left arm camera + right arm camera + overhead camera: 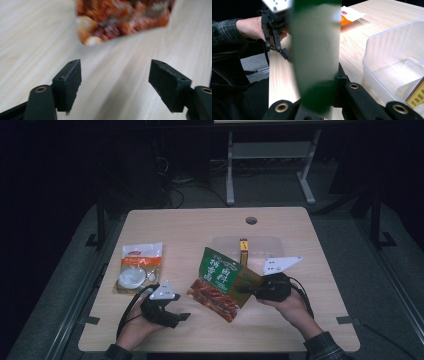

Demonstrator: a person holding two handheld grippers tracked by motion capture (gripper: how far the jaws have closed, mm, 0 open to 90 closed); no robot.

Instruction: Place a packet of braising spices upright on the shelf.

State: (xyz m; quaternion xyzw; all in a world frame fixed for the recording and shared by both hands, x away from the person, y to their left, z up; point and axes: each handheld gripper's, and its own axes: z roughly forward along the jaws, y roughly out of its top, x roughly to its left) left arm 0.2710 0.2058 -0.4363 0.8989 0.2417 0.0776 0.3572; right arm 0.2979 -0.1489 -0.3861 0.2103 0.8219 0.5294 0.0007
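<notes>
High view: two pouches — green pouch (223,282) between right gripper (256,289) jaws, left gripper (177,316) jaws apart.

A white and orange packet (137,267) lies flat on the left part of the light wooden tabletop (190,227), showing a round white item through its clear window. Toward the middle right sits a clear plastic tub (225,245) with a small yellow and brown box (243,251) inside. A round cable hole (251,220) marks the far edge. Beyond stands a grey metal frame (270,157).
</notes>
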